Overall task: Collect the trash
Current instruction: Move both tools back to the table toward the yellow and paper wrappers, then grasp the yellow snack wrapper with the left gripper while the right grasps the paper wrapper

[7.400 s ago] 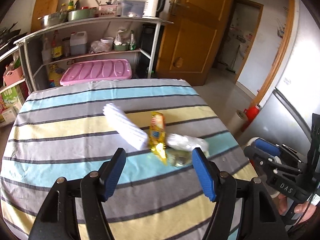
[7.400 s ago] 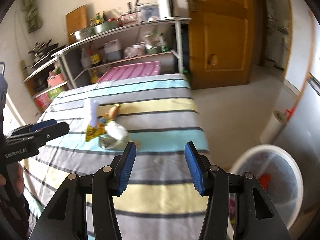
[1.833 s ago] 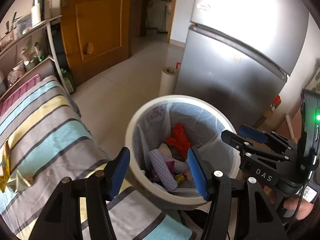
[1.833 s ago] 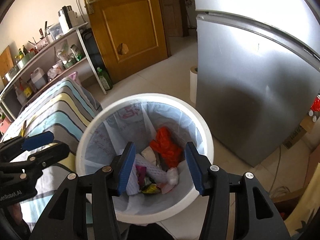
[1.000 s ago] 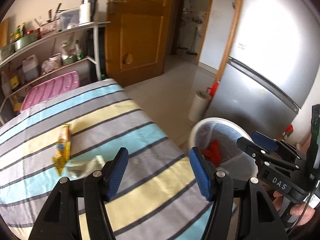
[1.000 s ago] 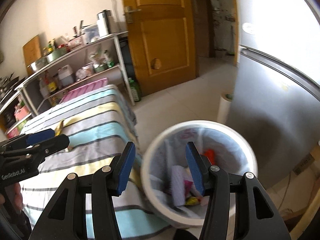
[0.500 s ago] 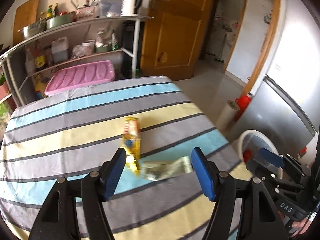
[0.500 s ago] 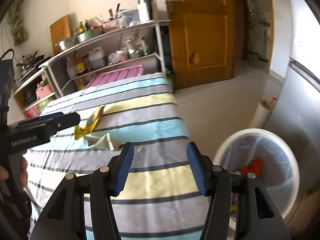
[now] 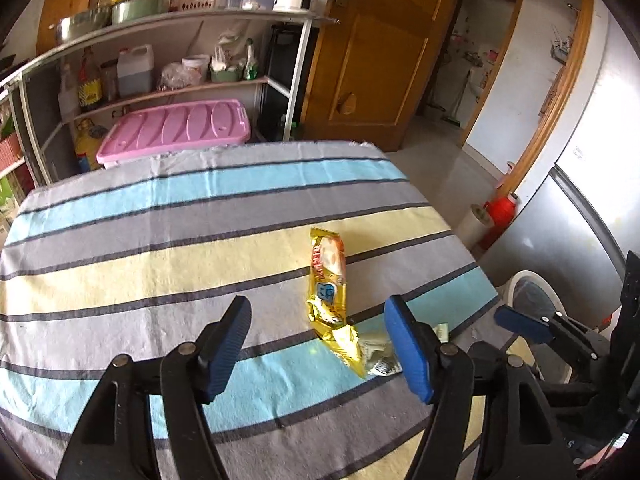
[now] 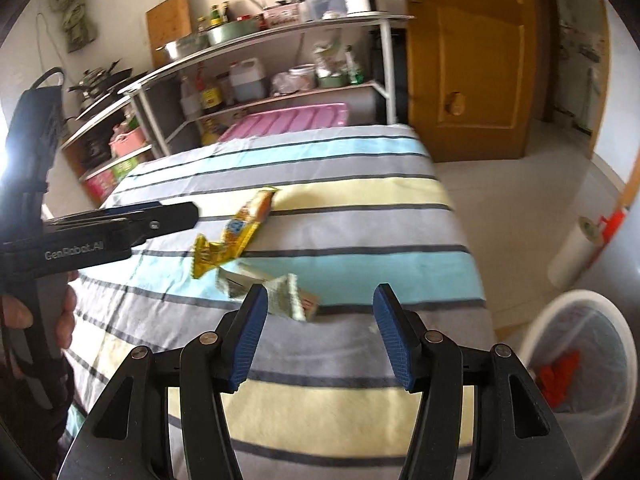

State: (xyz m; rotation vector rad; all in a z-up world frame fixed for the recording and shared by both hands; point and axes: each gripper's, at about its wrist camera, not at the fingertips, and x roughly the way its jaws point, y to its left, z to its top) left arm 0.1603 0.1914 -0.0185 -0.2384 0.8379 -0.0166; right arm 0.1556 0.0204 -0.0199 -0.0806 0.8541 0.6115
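A yellow snack wrapper [image 9: 328, 280] [image 10: 236, 236] lies on the striped tablecloth [image 9: 160, 240], with a crumpled silvery wrapper [image 9: 374, 354] [image 10: 280, 288] at its near end. My left gripper [image 9: 316, 306] hovers over the cloth just short of them. Its jaws are opening and nothing is pressed between them. My right gripper [image 10: 320, 294] is open and empty, its left fingertip beside the silvery wrapper. The white bin [image 10: 576, 300] with a liner and trash inside stands on the floor past the table's right edge.
A metal shelf rack [image 9: 168, 28] with bottles and pots, and a pink lidded box [image 9: 176, 128], stand behind the table. A wooden door [image 9: 380, 60] is at the back right. A steel fridge [image 9: 560, 232], a paper roll [image 10: 572, 252] and a red container [image 9: 500, 212] stand near the bin.
Both views have swung from the bin back over the table. The two wrappers now lie close in front of the fingers. The left jaws stand a little wider.
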